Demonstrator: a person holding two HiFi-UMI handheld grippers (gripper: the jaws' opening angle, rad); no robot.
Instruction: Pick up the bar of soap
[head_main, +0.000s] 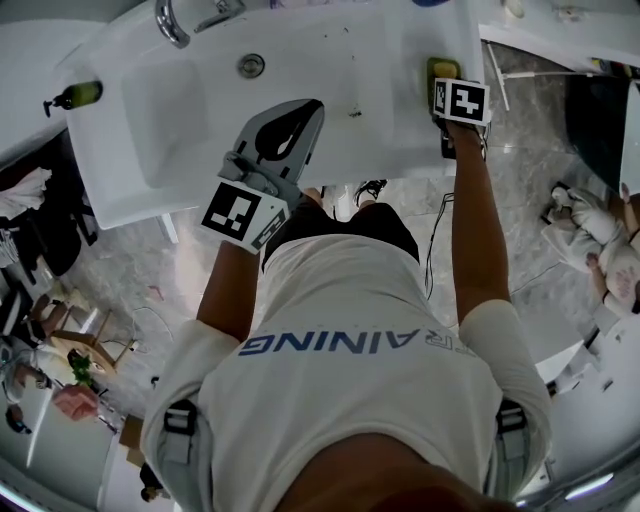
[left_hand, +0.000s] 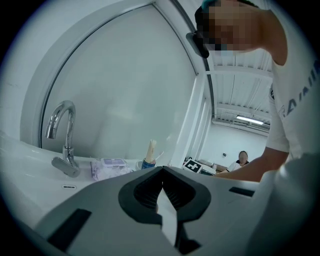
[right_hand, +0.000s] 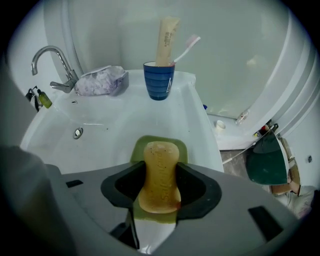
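Gripping stage | right gripper (right_hand: 162, 185) jaws pinched on bar of soap (right_hand: 160, 165), which lies on green dish (right_hand: 181, 149), 1 o'clock in head view | left gripper (left_hand: 162, 176) jaws together, empty | next, likely: straight lift, firm squeeze on slippery soap

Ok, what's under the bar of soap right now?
A green soap dish sits under the bar of soap, on the white sink ledge. Its middle is covered by the soap, and the right hand-held gripper, closed on the bar, hides its sides.
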